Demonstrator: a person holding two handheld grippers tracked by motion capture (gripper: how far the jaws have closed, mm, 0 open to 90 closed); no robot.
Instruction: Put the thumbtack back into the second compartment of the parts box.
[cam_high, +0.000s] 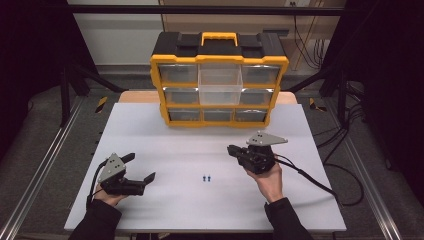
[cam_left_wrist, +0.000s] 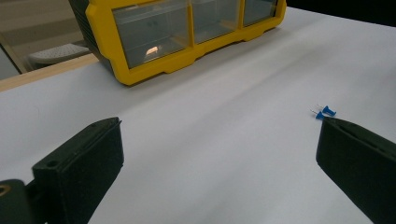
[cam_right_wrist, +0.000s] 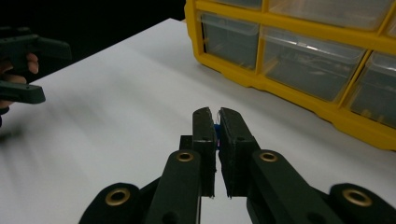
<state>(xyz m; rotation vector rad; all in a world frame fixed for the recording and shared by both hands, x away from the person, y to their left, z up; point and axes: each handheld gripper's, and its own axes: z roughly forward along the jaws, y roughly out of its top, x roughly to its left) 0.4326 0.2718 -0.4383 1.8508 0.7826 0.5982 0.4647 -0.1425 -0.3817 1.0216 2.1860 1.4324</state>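
My right gripper (cam_high: 231, 149) (cam_right_wrist: 215, 112) is held above the white table, right of centre, pointing left. It is shut on a small blue push pin (cam_right_wrist: 216, 132), of which a sliver shows between the pads. Two more blue push pins (cam_high: 206, 177) (cam_left_wrist: 324, 112) lie side by side on the table near the middle front. At the front left, my left gripper (cam_high: 140, 168) (cam_left_wrist: 219, 158) sits low and open, its jaws wide apart with nothing between them. Its right jaw tip is close beside the two pins.
A yellow and black drawer organizer (cam_high: 172, 62) (cam_left_wrist: 140, 70) (cam_right_wrist: 280, 81) stands at the table's far middle. Its clear upper-middle drawer (cam_high: 220, 86) is pulled out toward me. The white table top (cam_high: 150, 135) ends at dark floor on both sides. Cables trail off to the right.
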